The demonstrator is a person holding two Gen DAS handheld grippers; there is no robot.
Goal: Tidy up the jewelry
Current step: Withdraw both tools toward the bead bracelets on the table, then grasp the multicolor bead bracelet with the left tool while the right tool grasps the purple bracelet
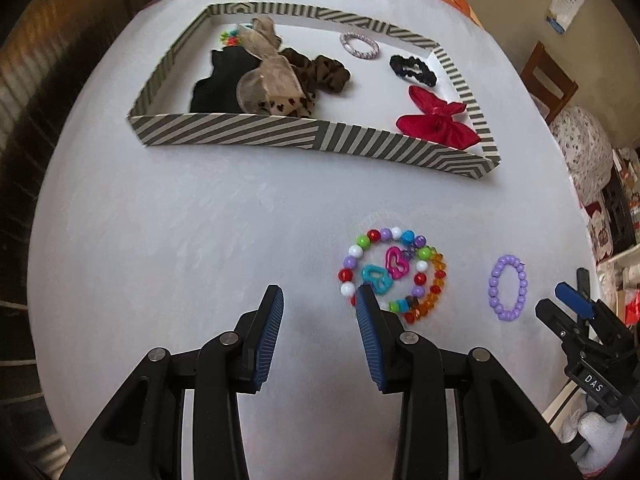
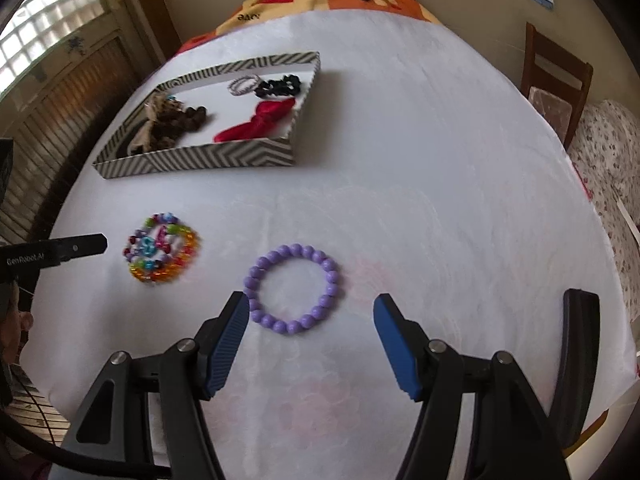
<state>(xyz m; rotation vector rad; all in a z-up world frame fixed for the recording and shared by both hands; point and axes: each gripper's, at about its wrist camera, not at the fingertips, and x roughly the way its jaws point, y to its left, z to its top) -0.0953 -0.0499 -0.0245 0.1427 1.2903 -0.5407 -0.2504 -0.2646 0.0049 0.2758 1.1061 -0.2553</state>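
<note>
White tablecloth [image 2: 400, 160] under both tongs (agape, empty).

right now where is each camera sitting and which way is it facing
Left wrist: on the left claw, aimed steeply down at the multicolour bead bracelets; its own open fingers show, the right claw at the edge.
Right wrist: on the right claw, aimed down at the purple bead bracelet; its open fingers show, the left claw alongside.
Shared: both bracelet groups, the striped tray, the white tablecloth.
</note>
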